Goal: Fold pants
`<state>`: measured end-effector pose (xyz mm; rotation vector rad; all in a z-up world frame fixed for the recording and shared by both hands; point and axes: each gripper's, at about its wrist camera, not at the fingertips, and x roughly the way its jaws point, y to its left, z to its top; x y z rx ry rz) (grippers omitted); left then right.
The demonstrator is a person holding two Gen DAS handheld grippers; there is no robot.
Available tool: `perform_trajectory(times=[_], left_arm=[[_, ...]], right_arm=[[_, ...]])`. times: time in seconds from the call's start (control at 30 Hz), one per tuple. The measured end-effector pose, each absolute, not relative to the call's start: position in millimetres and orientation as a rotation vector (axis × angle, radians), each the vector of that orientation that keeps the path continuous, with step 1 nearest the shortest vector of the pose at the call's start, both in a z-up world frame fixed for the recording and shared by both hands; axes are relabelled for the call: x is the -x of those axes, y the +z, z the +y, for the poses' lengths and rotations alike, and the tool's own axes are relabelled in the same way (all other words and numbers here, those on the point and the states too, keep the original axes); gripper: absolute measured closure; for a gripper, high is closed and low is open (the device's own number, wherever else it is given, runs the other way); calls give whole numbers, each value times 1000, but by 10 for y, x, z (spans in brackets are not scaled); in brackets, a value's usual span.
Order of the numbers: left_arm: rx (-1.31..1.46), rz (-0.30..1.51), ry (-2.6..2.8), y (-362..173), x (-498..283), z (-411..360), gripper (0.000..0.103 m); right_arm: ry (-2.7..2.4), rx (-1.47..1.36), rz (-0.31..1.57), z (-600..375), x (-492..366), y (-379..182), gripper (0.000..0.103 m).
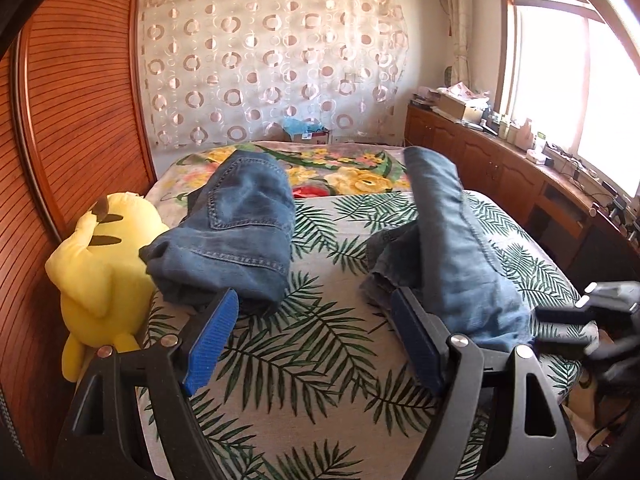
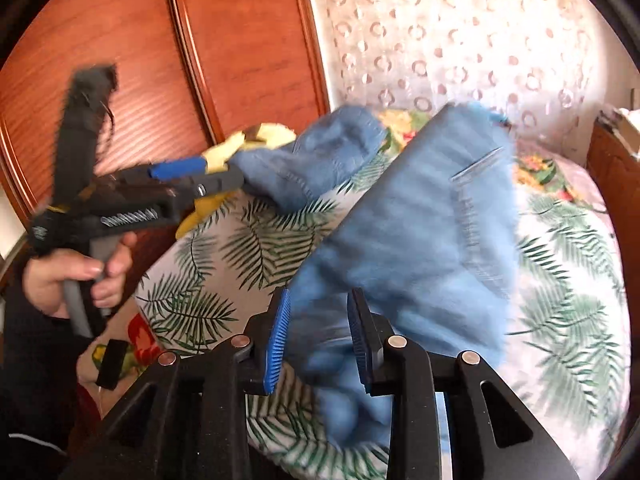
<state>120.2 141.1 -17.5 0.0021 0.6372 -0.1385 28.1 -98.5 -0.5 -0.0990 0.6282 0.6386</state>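
So the person is working over a bed [image 1: 328, 360] with a palm-leaf print cover, and the blue jeans [image 1: 460, 248] are lying across it. One end of the denim is sitting bunched up on the left side of the bed, right beside a yellow plush toy [image 1: 100, 264] that's leaning against the wooden wardrobe [image 1: 80, 100]. The other end is running as a long strip down toward the near right edge.

The left gripper [image 1: 312, 344] is hovering above the cover with its blue pads spread wide, nothing between them, just bare leaf print showing in the gap. Its tips are sitting near both denim parts but not gripping either.

The right gripper [image 2: 318, 340] is where it's happening. In the right wrist view the jeans are filling the middle, all motion-blurred, and the fabric is hanging between the two blue pads. The jaws are standing partly open, and the pads don't look like they're pressing on the cloth. In the same view a hand [image 2: 76, 276] is holding the left gripper's handle off to the left.

A circle-pattern curtain [image 1: 272, 64] is hanging behind the bed.
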Motion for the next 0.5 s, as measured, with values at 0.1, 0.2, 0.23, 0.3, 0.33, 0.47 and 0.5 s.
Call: perform_trajectory(times=[0.1,0.2,0.23,0.3,0.33,0.47,0.5], left_arm=[[-13,637,-159,-173,-1225,1295,23],[-24,638,-184,-167,-1290,1152,23],[-27,636,-198,-157,-1322,1090,23],[-35,635,-224,-137,-1387,980,23],[-40,633,-237,-126,-1422,928,23],[-74,624,-294,-100,-1680,630,23],[-81,621,-301,-99,-1735,574,24]], right_arm=[[558,70,574,-1290,-228,146,72],[486,79,540,-1521,-258,230,72],[468,80,536,-1572,-278,237,72],[450,85,531,-1637,-312,242,72],[443,89,530,-1654,-326,232,72],[425,97,537,-1592,-492,65,72],[423,95,542,-1573,-545,39,70]])
